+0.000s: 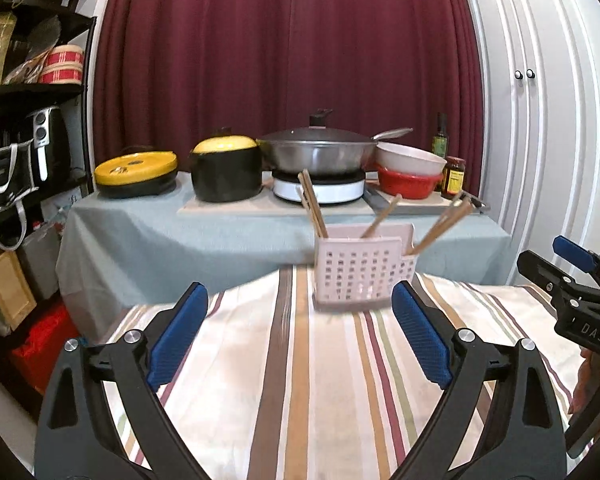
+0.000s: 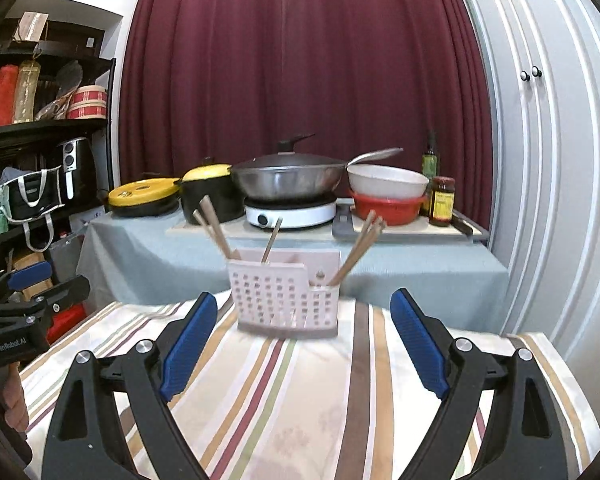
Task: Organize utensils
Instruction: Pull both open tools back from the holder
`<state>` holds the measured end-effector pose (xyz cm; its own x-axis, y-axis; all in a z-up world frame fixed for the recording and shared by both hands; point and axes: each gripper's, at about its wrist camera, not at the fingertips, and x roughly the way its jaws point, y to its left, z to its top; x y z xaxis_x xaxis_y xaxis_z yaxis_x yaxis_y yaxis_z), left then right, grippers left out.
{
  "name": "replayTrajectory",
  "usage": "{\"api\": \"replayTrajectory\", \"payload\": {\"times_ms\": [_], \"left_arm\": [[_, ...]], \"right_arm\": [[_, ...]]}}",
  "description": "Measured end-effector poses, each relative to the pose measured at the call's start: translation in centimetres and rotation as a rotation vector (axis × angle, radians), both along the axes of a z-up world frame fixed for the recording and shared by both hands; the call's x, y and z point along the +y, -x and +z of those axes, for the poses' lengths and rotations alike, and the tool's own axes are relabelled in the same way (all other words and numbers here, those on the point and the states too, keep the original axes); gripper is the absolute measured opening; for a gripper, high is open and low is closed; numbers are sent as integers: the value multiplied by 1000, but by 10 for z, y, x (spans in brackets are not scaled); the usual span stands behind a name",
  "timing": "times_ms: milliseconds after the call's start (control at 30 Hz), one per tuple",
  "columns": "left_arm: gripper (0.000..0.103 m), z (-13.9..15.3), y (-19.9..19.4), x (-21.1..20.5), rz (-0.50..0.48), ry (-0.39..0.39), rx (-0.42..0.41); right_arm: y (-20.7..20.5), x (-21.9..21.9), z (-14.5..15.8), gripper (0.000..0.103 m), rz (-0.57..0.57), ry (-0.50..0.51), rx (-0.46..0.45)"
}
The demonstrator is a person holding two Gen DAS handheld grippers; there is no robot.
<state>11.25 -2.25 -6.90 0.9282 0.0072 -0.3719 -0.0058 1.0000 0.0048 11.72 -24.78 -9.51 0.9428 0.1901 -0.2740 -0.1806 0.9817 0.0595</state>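
Two claws hover over the striped tabletop (image 1: 300, 380), both short of the pale utensil caddy (image 2: 284, 300): the left claw (image 1: 300, 328) spread wide, holding nothing, the right claw (image 2: 304, 340) likewise. Chopsticks (image 2: 216, 232), five perhaps, lean inside the caddy.

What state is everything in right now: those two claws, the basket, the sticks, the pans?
Left gripper: open, empty.
Right gripper: open, empty.
Utensil holder: upright on the striped cloth.
Chopsticks: standing tilted in the holder.
Wok: lidded, on the cooker.
Black pot: lidded.
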Motion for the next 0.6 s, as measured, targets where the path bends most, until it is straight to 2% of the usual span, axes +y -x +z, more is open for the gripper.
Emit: {"api": "replayTrajectory", "payload": {"times_ms": [200, 600], "left_arm": [[92, -2, 32, 3, 12, 10, 10], [95, 19, 76, 3, 14, 12, -33]], "right_arm": [[32, 1, -6, 86, 0, 19, 18], [75, 6, 11, 86, -4, 39, -24]]}}
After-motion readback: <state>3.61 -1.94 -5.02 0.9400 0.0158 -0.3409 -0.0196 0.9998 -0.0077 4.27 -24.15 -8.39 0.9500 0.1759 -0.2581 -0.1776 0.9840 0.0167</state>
